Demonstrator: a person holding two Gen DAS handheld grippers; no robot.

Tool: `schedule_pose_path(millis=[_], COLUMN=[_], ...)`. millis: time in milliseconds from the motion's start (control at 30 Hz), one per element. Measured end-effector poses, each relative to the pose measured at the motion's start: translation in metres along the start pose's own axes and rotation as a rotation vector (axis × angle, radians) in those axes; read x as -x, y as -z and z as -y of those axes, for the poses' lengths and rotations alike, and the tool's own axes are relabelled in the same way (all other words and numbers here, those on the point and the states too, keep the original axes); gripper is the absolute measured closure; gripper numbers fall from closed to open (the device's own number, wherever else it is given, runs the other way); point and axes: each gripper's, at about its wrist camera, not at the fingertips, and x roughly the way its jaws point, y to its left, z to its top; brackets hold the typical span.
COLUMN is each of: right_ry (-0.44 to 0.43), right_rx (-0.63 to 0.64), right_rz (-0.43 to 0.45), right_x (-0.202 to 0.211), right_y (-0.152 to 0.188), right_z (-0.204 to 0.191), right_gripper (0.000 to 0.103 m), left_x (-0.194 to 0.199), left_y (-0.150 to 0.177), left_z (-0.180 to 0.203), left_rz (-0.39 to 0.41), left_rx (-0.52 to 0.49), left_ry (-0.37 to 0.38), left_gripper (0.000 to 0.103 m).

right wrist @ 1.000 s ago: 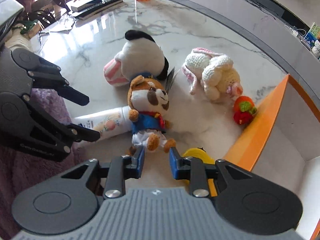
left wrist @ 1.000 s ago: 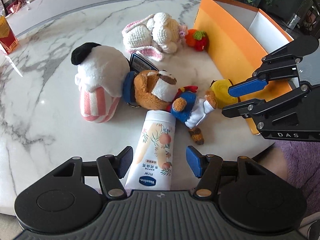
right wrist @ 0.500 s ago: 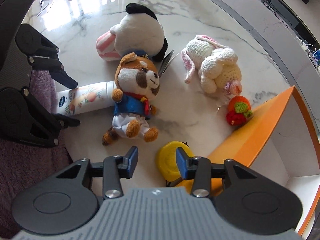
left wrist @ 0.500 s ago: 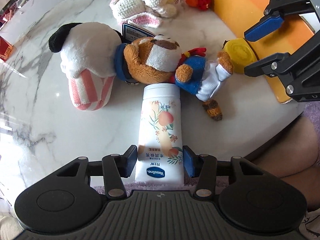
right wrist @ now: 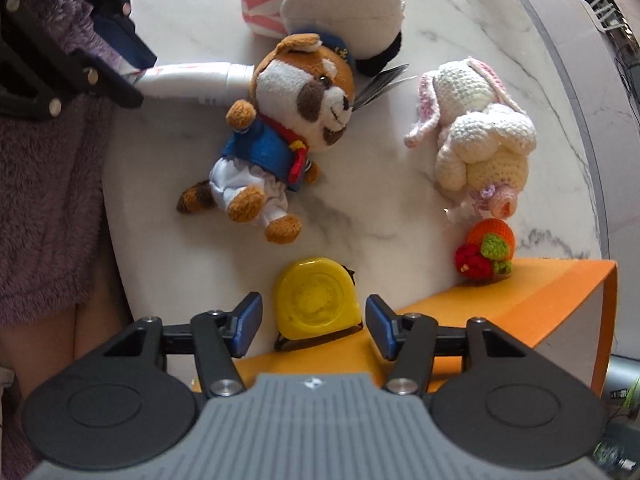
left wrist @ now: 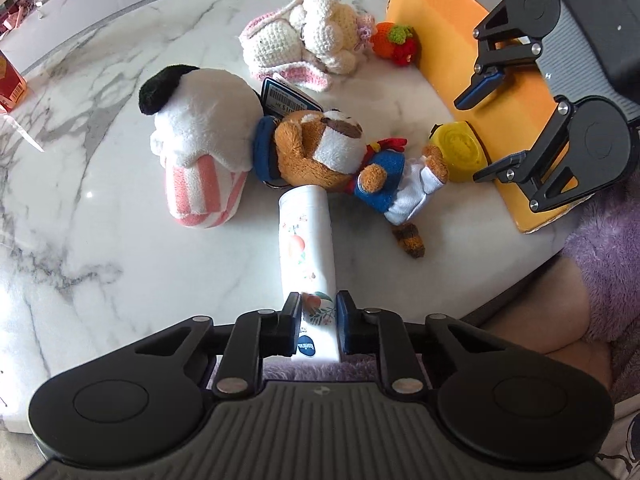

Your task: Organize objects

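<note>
A white lotion tube (left wrist: 306, 248) lies on the marble table (left wrist: 120, 264), and my left gripper (left wrist: 318, 322) is shut on its near end. Its cap end touches a brown plush dog (left wrist: 340, 156) in a blue jacket. A yellow tape measure (right wrist: 314, 298) lies beside the orange box (right wrist: 520, 308). My right gripper (right wrist: 314, 320) points down over it, jaws opening, one pad on each side and not pressing. The tape measure (left wrist: 458, 152) and right gripper (left wrist: 476, 136) also show in the left wrist view.
A white plush with a pink striped part (left wrist: 200, 144) and a crocheted bunny (left wrist: 308, 40) lie farther back. A crocheted orange-and-red fruit (right wrist: 486, 254) rests against the box wall. The person's purple fleece sleeve (right wrist: 44, 184) is at the table's near edge.
My left gripper moved onto the lotion tube and closed on its near end. My right gripper swung over the tape measure, sank and spread its jaws around it.
</note>
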Motion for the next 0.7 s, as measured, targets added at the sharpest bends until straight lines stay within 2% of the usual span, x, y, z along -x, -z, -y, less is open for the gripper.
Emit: schedule_pose_path(millis=[167, 267, 367, 467, 533, 600, 667, 700], right_ry=[-0.036, -0.052, -0.059, -0.063, -0.069, -0.07, -0.075, -0.08], right_rx=[0.051, 0.074, 0.076, 0.067, 0.052, 0.04, 0.033, 0.028], right_rz=[-0.04, -0.066, -0.079, -0.086, -0.079, -0.066, -0.052, -0.045], right_x=[-0.008, -0.014, -0.02, -0.024, -0.023, -0.022, -0.019, -0.018], right_y=[-0.003, -0.005, -0.007, -0.008, -0.007, -0.004, -0.002, -0.001], right_z=[0.008, 0.01, 0.011, 0.011, 0.013, 0.014, 0.012, 0.011], right_gripper=[0.044, 0.043, 0.043, 0.045, 0.046, 0.047, 0.047, 0.048], left_x=[0.02, 0.028, 0.031, 0.027, 0.021, 0.016, 0.01, 0.003], left_y=[-0.009, -0.021, -0.032, -0.034, -0.032, -0.026, -0.021, -0.019], left_z=[-0.008, -0.016, -0.021, -0.021, -0.022, -0.023, -0.023, -0.025], left_rz=[0.044, 0.074, 0.094, 0.077, 0.044, 0.011, -0.018, -0.039], left_rx=[0.013, 0.021, 0.018, 0.012, 0.018, 0.033, 0.046, 0.058], left_ry=[0.001, -0.002, 0.001, 0.0, 0.017, 0.024, 0.014, 0.01], left_gripper=[0.086, 0.094, 0.094, 0.094, 0.084, 0.048, 0.038, 0.038])
